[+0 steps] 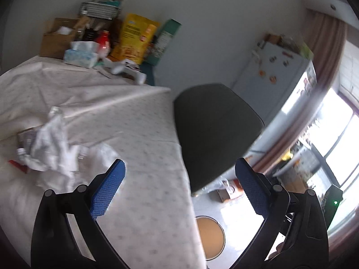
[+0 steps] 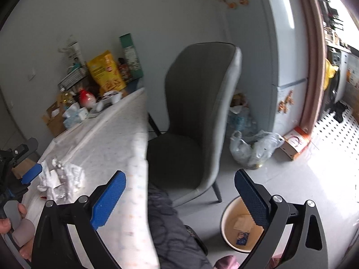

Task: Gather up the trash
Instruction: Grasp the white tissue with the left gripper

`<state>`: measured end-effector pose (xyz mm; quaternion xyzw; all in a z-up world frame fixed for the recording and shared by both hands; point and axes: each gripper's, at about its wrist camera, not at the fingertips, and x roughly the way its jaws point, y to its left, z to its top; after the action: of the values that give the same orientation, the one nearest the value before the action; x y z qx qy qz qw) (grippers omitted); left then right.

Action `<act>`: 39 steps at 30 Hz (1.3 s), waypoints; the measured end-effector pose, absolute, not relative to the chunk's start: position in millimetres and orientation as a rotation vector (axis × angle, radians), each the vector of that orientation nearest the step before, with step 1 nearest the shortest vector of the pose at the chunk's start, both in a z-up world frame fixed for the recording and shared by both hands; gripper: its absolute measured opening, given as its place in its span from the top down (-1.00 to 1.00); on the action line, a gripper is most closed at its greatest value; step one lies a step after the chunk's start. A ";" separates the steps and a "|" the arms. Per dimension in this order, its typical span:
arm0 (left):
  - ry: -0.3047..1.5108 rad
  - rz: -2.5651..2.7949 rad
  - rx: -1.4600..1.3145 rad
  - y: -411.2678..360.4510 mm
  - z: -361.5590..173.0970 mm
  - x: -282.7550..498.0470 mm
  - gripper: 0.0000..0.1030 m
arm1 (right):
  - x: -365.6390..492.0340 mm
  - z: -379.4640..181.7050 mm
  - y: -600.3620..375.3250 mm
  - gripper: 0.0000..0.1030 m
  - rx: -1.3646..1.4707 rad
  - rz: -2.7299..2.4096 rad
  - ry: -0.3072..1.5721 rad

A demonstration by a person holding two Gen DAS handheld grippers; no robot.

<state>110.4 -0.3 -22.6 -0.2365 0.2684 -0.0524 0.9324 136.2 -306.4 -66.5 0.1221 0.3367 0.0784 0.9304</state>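
A heap of crumpled white tissue with a clear plastic bottle and a small red item lies on the white tablecloth, left of my open, empty left gripper. The heap also shows in the right wrist view. My right gripper is open and empty, held over the table's edge and the floor. A round tan bin stands on the floor below it, holding a blue wrapper and paper. The bin shows in the left wrist view too. The left gripper appears at the far left.
A grey chair stands at the table's side. Boxes, a tissue box, a yellow bag and bottles crowd the table's far end. A clear plastic bag and a carton lie on the floor by the fridge.
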 end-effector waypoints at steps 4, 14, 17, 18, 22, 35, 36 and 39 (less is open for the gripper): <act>0.520 -0.059 -0.507 28.2 -24.5 100.0 -0.89 | 139.4 -60.8 -282.0 -0.77 0.233 0.204 0.694; 0.523 0.057 -0.536 91.0 -48.8 88.3 -0.88 | 148.5 -57.9 -219.2 -0.64 0.195 0.314 0.715; 0.526 0.061 -0.545 105.0 -58.4 85.1 -0.82 | 152.7 -59.1 -201.4 -0.63 0.192 0.345 0.724; 0.530 0.061 -0.545 107.6 -60.9 84.9 -0.78 | 153.0 -59.6 -196.9 -0.63 0.193 0.355 0.726; 0.558 0.072 -0.545 114.6 -72.2 88.5 -0.60 | 156.5 -63.8 -180.4 -0.63 0.193 0.386 0.736; 0.651 0.125 -0.484 108.6 -91.0 109.4 0.66 | 173.3 -92.1 -167.9 -0.59 0.226 0.416 0.805; 0.642 0.127 -0.491 109.7 -88.5 106.6 0.70 | 174.1 -93.3 -166.5 -0.59 0.227 0.420 0.808; 0.599 0.121 -0.507 114.5 -72.7 94.9 0.71 | 175.2 -93.7 -161.0 -0.58 0.227 0.439 0.808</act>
<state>94.9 114.5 -72.7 -0.2470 0.2915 0.0592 0.9222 175.2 -161.0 -93.7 0.1093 0.3892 0.2113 0.8899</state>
